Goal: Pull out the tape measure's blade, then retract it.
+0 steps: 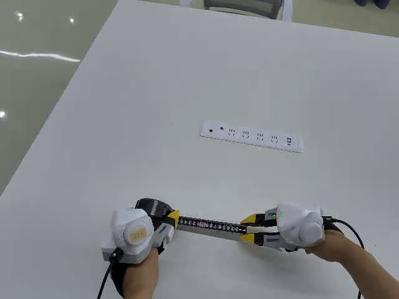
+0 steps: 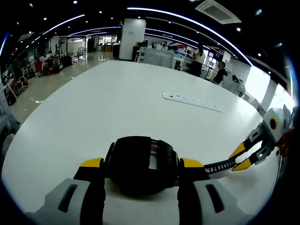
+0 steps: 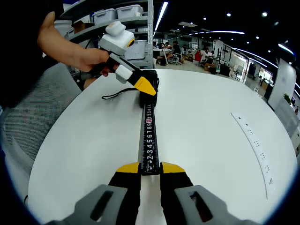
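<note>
Black round tape measure case sits on the wide white table, on the person's side of the long white power strip, towards its left end. The left gripper has its yellow-tipped jaws clamped on the case. Nearer the strip's right end, the right gripper pinches the tip of the drawn-out numbered blade.

The left gripper, in the left hand, is clamped. The right gripper faces it, jaws pinched together.

blade | printed scale digits 2 through 9 legible
</note>
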